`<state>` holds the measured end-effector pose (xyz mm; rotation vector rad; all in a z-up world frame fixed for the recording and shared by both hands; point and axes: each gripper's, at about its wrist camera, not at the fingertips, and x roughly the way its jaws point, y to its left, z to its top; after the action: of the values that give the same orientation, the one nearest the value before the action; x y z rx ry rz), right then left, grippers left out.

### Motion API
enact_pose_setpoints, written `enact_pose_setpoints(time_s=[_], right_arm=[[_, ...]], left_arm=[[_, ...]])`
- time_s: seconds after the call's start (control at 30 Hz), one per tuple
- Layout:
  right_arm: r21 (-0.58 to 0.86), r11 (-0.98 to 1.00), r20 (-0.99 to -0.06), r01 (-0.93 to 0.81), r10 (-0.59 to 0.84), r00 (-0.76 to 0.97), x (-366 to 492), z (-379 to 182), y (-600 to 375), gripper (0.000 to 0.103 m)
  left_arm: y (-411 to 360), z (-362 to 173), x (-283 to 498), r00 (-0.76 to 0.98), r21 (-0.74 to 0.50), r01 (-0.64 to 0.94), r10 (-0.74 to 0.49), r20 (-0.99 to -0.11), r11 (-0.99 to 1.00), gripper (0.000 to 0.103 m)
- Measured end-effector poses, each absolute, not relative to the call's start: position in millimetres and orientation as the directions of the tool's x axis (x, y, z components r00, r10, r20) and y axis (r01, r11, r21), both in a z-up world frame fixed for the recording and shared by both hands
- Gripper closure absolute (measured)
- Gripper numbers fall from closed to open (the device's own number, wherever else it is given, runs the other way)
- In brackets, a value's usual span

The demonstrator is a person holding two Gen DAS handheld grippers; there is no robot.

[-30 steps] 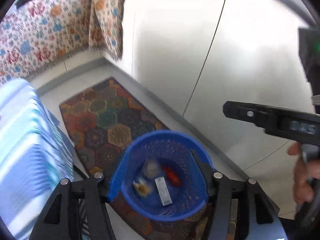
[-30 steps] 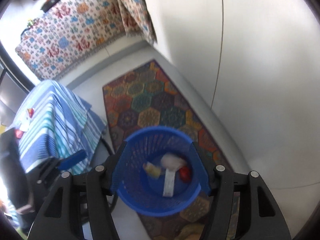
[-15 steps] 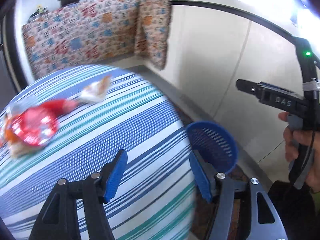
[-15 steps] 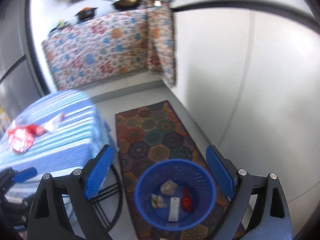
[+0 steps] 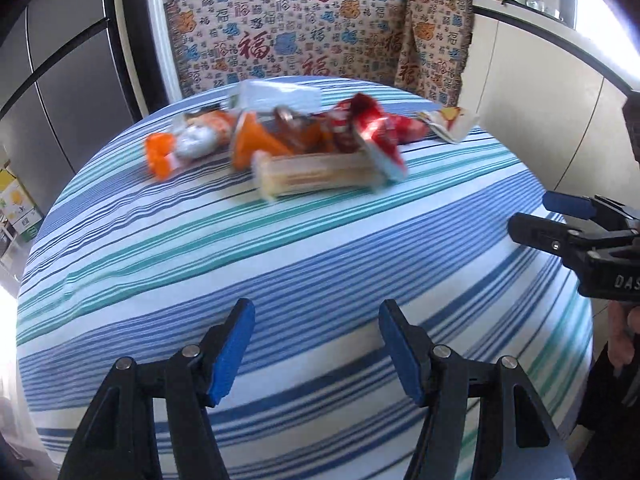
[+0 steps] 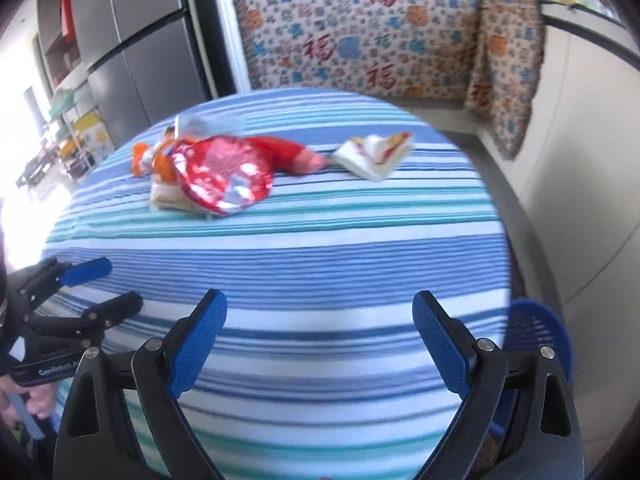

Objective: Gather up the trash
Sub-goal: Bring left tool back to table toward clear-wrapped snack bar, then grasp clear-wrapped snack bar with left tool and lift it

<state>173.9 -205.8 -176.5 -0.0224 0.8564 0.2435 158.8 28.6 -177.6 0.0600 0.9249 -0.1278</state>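
- Left wrist view, nearest: the left tongs [image 5: 316, 344] hang over the near edge of the round striped table [image 5: 304, 264], blue pads apart, nothing between them.
- Right wrist view: the right tongs [image 6: 320, 344] stand wider; their jaws have just been opening, and nothing is between them. A blue basket [image 6: 536, 340] shows below the table's right edge.
- At each view's side the other tongs show, with part of a hand; lettering on them reads "DAS" in the left view and "GenRobot" in the right.
- The trash lies in a loose heap toward the far edge, left of centre, well apart from both tongs.
- Nearest in the heap: a clear tube-like pack [image 5: 316, 172] on its side, probably light, stiffish and slippery; best taken across its middle.
- A red foil wrapper [image 6: 224, 178] partly overlies it: thin, crinkly, nearly weightless; I would pinch a raised fold at its edge.
- Orange wrappers [image 5: 256, 144] and a pale bag [image 5: 276, 96] behind look equally soft and light; their print is too blurred to read.
- Toward the far right edge, apart from the heap, a white folded wrapper [image 6: 376, 152]: limp, take a lifted corner.
- Beyond the table hangs a patterned cloth [image 5: 296, 28] printed with the red character "福".
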Motion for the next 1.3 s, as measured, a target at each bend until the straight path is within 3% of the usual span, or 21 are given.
enact_pose_setpoints(time_s=[0.37,0.67,0.9,1.0,1.1,1.3], right_arm=[[0.029,0.985,-0.802,-0.168,0.124,0.584,222,-209,-172,0.007],[0.011,0.986,-0.810,-0.164,0.105,0.577,221,-209,-170,0.003],[0.007,0.984,-0.802,-0.178,0.112,0.586,209,-210,-170,0.002],[0.005,0.983,-0.795,-0.181,0.114,0.595,202,-211,-173,0.002],[0.004,0.984,-0.797,-0.179,0.111,0.593,201,-211,-171,0.001],[0.000,0.985,-0.798,-0.173,0.105,0.593,202,-211,-169,0.000]], left_arm=[[61,-179,210,0.580,-0.017,0.272,-0.178,-0.795,0.962,0.033],[66,-177,266,0.532,-0.112,0.401,-0.331,-0.779,0.909,0.033],[47,-171,233,0.431,-0.159,0.618,-0.501,-0.750,0.770,0.035],[41,-176,213,0.393,-0.113,0.674,-0.483,-0.783,0.731,0.034],[41,-175,220,0.447,-0.071,0.629,-0.435,-0.781,0.774,0.033],[26,-175,247,0.448,-0.075,0.614,-0.425,-0.786,0.786,0.033]])
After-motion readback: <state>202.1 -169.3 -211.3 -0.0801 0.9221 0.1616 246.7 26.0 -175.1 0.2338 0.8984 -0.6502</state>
